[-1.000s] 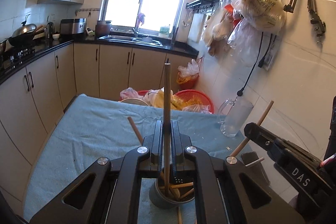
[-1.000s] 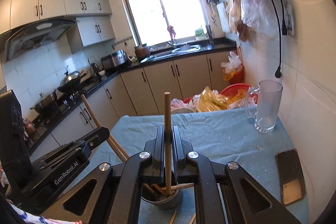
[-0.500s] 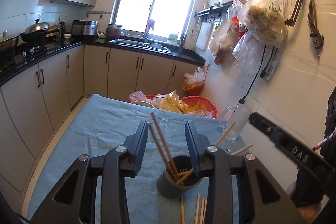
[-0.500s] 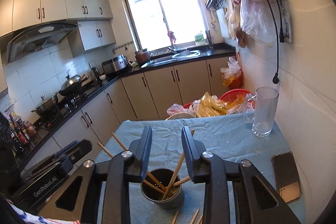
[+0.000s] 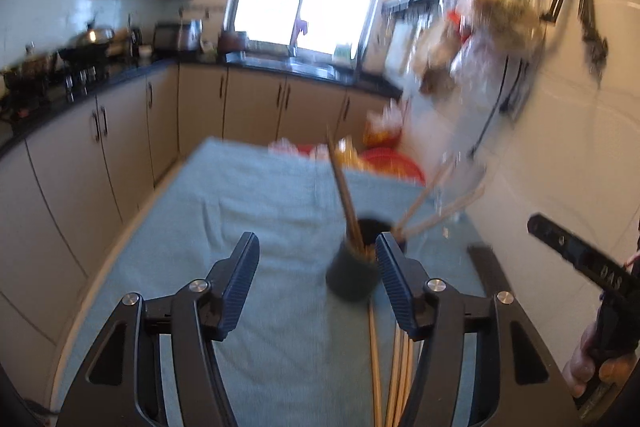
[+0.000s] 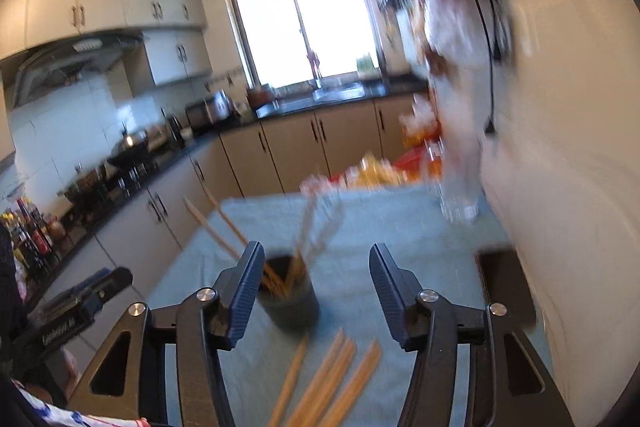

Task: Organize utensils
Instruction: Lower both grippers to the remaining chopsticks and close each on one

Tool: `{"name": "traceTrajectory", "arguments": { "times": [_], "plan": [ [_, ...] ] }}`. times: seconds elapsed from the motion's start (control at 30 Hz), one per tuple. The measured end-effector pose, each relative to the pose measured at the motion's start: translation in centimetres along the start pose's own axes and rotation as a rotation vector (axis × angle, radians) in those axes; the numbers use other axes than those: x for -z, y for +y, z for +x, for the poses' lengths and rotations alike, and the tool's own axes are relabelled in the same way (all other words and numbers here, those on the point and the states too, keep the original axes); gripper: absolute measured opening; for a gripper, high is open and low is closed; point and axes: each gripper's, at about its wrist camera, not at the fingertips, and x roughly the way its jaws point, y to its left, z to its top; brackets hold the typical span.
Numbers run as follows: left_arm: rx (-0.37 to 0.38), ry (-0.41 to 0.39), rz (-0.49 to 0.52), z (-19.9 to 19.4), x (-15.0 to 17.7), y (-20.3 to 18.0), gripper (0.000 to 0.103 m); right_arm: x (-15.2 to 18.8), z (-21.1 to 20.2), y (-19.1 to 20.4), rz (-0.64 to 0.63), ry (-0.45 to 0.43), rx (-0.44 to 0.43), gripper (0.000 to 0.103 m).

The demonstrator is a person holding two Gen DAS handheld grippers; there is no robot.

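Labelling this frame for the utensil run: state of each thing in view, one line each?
Left gripper: open, fingers just been opening, nothing between them.
Right gripper: open, fingers just been opening, nothing gripped.
Dark round utensil cup: upright on the blue cloth, holding several sticks.
Wooden chopsticks in cup: leaning, ends splayed outward.
Loose wooden chopsticks: lying flat on the cloth, near side of the cup.
Clear glass mug: upright, blurred.

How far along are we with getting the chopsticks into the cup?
Several chopsticks already stand in the dark cup. Both tools, left tool and right tool, have just been opening and hold nothing. A handful of loose chopsticks still lies on the blue cloth.
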Motion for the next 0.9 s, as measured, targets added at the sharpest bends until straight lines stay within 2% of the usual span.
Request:
{"name": "traceTrajectory", "arguments": {
  "times": [0.1, 0.2, 0.23, 0.3, 0.37, 0.6, 0.73, 0.9],
  "plan": [
    [0.012, 0.083, 0.004, 2.0, 2.3, -0.3, 0.059, 3.3, 1.4, -2.0, 0.038, 0.093, 0.028, 0.060],
    [0.033, 0.169, 0.035, 4.3, 4.3, -1.2, 0.059, 7.3, 3.7, -4.2, 0.090, 0.235, 0.030, 0.057],
    [0.042, 0.203, 0.051, 5.1, 5.1, -1.5, 0.059, 8.2, 4.3, -4.5, 0.095, 0.266, 0.024, 0.053],
    [0.058, 0.270, 0.081, 6.9, 6.3, -2.2, 0.058, 10.3, 5.8, -4.8, 0.100, 0.350, 0.002, 0.032],
    [0.071, 0.337, 0.105, 8.7, 7.4, -3.0, 0.051, 11.9, 7.0, -4.9, 0.102, 0.401, -0.017, 0.030],
    [0.109, 0.454, 0.148, 13.1, 9.6, -5.1, 0.043, 13.5, 8.9, -3.9, 0.077, 0.439, -0.026, 0.030],
    [0.087, 0.493, 0.198, 15.0, 10.5, -6.4, 0.025, 14.0, 9.4, -3.1, 0.037, 0.446, 0.007, 0.030],
    [0.059, 0.486, 0.251, 15.8, 10.6, -7.6, 0.014, 13.9, 9.6, -2.5, 0.005, 0.447, 0.032, 0.030]
  ]
}}
